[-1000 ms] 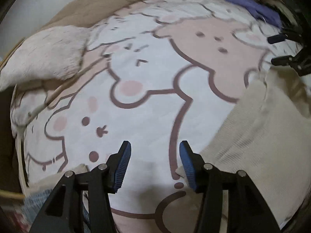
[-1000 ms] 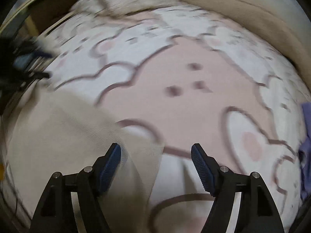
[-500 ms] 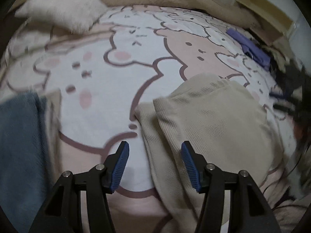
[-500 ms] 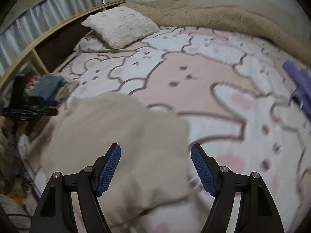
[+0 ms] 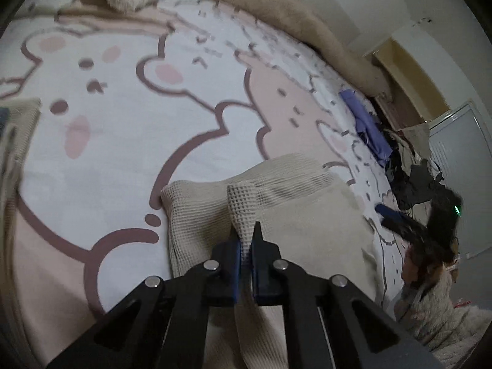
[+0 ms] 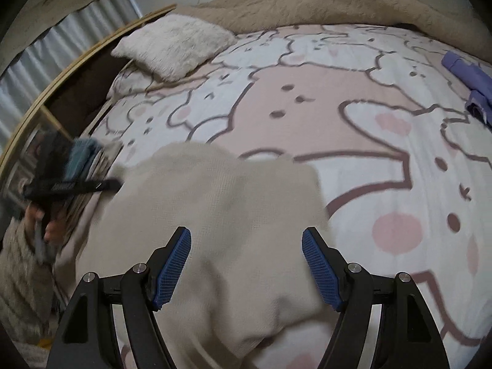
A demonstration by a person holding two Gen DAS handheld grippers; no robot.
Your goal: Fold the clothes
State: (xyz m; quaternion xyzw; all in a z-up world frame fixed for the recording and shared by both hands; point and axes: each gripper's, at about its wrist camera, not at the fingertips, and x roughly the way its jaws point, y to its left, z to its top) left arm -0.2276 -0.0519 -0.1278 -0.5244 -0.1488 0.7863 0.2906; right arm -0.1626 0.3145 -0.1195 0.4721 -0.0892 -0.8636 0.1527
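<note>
Here, left claw (image 5: pixel 245 240) pinching beige garment (image 5: pixel 295 215), right claw (image 6: pixel 246 264) wide, purple cloth (image 5: pixel 369 129) nearby

- A fluffy white pillow (image 6: pixel 175 46) lay at the bed's head.
- A beige blanket (image 6: pixel 323 3) lay bunched along the bear-print bedsheet (image 6: pixel 307 98).
- Grey curtains (image 6: pixel 61 49) hung behind.
</note>
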